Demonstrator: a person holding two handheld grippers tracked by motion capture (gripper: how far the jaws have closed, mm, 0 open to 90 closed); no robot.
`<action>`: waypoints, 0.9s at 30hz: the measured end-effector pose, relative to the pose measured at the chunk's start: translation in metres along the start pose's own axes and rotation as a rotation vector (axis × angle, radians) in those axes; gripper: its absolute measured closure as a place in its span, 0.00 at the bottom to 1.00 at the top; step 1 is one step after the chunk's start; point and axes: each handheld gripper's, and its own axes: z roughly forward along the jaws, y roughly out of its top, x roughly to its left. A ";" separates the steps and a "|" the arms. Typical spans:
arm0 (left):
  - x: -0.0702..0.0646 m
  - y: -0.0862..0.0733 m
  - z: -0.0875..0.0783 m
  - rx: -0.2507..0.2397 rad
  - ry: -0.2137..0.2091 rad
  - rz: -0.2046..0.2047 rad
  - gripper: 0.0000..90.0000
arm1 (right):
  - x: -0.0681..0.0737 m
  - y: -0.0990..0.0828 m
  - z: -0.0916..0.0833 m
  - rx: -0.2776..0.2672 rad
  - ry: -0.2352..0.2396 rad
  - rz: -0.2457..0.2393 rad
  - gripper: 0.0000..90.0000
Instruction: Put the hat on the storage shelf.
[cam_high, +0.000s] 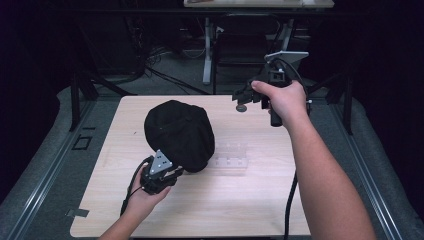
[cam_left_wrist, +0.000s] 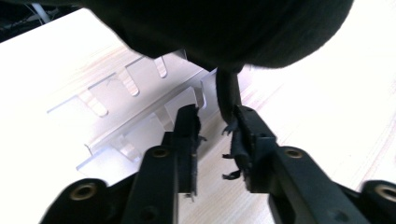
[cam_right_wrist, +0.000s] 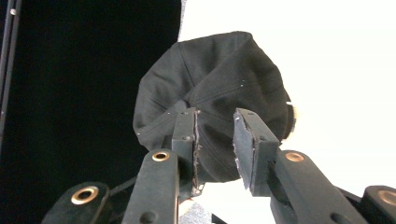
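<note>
- Near the table's (cam_high: 250, 210) front edge, at about seven o'clock, the left gripper (cam_high: 176, 171) lies low in the person's left hand (cam_high: 145, 197), its tips pointing toward one o'clock at the cap's near rim.
- In the left gripper view its jaws stand apart with a clear gap; a dark strap (cam_left_wrist: 228, 95) of the cap hangs just by the right jaw's tip, with no pad pressing on it, so the grip is released.
- The cap (cam_high: 180, 134) sits left of the table's middle, at about ten o'clock from centre. It is black cloth, domed, rounded and a little slumped, with faint seams running up to a top button; in the right gripper view (cam_right_wrist: 210, 93) the panels show as wedges with pale stitching specks.
- Its near edge overhangs a clear plastic rack (cam_high: 230, 156) that lies flat at the cap's four o'clock; in the left gripper view the rack (cam_left_wrist: 126, 93) shows slotted cut-outs. The cap appears to rest partly on it, though the dark cloth hides the contact.
- Farther off, at about one o'clock over the table's far edge, the right gripper (cam_high: 245, 97) is held up in the right hand (cam_high: 280, 100), well apart from the cap.
- Its jaws are parted with nothing between them: released.
</note>
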 end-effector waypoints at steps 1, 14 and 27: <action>0.001 -0.001 -0.002 0.001 0.000 -0.003 0.76 | -0.001 0.000 0.000 -0.008 0.002 -0.002 0.78; 0.022 -0.030 -0.022 -0.019 0.030 -0.107 0.59 | -0.012 -0.005 -0.010 -0.008 -0.042 0.002 0.76; 0.040 -0.054 -0.021 -0.003 0.029 -0.185 0.57 | -0.029 -0.010 -0.013 -0.009 -0.126 0.007 0.75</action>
